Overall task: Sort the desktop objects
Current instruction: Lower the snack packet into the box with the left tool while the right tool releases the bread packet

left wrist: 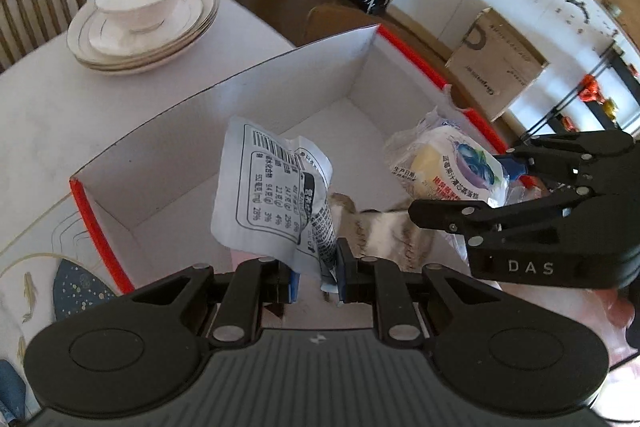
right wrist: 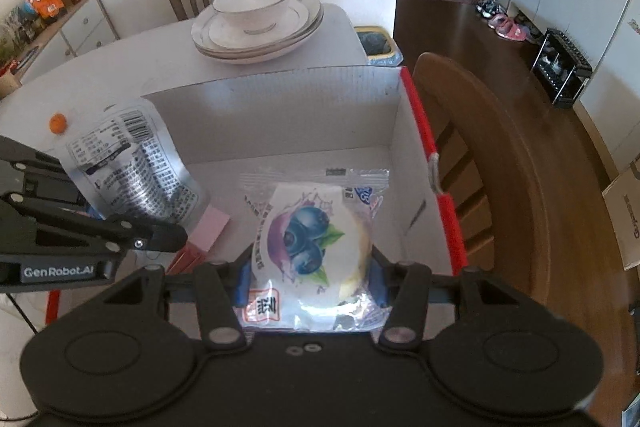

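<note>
My left jaws pinch the bottom edge of a crumpled silver snack pouch (left wrist: pixel 266 187), printed side up, hanging over the open white box (left wrist: pixel 224 107). At three o'clock from it, my right jaws clamp a clear-wrapped blueberry bun (right wrist: pixel 312 239), upright above the box floor.

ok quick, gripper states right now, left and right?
Left gripper: shut on the silver snack pouch, above the white box.
Right gripper: shut on the blueberry bread packet, same box.
</note>
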